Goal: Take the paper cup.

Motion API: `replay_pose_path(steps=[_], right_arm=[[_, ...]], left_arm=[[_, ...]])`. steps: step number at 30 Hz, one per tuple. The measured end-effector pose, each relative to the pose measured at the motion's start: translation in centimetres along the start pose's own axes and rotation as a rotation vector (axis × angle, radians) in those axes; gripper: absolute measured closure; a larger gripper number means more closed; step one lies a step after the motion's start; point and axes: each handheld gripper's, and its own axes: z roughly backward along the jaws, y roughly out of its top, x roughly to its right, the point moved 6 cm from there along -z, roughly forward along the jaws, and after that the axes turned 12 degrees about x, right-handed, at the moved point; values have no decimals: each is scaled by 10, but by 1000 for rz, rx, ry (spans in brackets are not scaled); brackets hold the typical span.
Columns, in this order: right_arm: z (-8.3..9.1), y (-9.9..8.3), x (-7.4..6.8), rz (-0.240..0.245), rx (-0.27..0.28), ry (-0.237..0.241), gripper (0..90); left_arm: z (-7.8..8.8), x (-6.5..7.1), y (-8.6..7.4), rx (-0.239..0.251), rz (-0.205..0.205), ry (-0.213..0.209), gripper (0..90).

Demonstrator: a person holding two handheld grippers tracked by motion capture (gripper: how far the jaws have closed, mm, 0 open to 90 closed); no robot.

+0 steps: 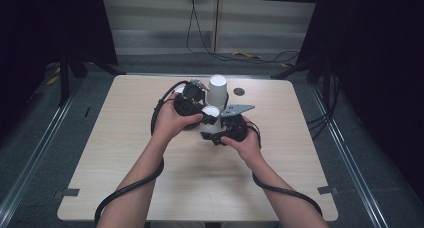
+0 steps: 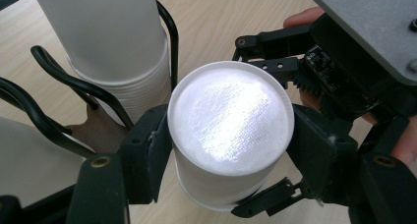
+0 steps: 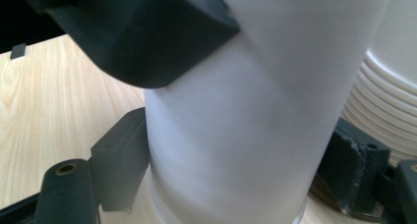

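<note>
1. Centrally, the left gripper (image 2: 226,150) clamps an upturned white cup (image 2: 230,135) by its upper part;
2. the right gripper (image 3: 236,175) flanks the cup's lower body, pads touching or just beside it;
3. beside them, toward the table's (image 1: 125,188) far edge, stands a cup stack (image 1: 217,90).

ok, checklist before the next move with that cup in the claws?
1. left claw clamped on the upturned cup: ok, pads press both sides.
2. right claw astride the same cup, nearer its rim: ok.
3. right claw pads pressing: cannot tell.
4. Single cup, not two nested: cannot tell.
5. Cup base round, uncrushed: ok.
6. cup stack standing in its wire holder: ok.
</note>
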Motion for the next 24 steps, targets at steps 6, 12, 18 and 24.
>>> replay_pose_path(steps=[6, 12, 18, 24], right_arm=[[-2, 0, 3, -6, 4, 0, 209], [-6, -6, 3, -2, -4, 5, 208], [-2, -7, 5, -2, 0, -10, 214], [1, -5, 5, 1, 14, -18, 216]], left_arm=[[-3, -1, 0, -5, -1, -3, 353], [-9, -4, -2, 1, 27, -19, 352], [-9, -2, -1, -17, 5, -25, 352], [-3, -1, 3, -1, 16, -22, 352]])
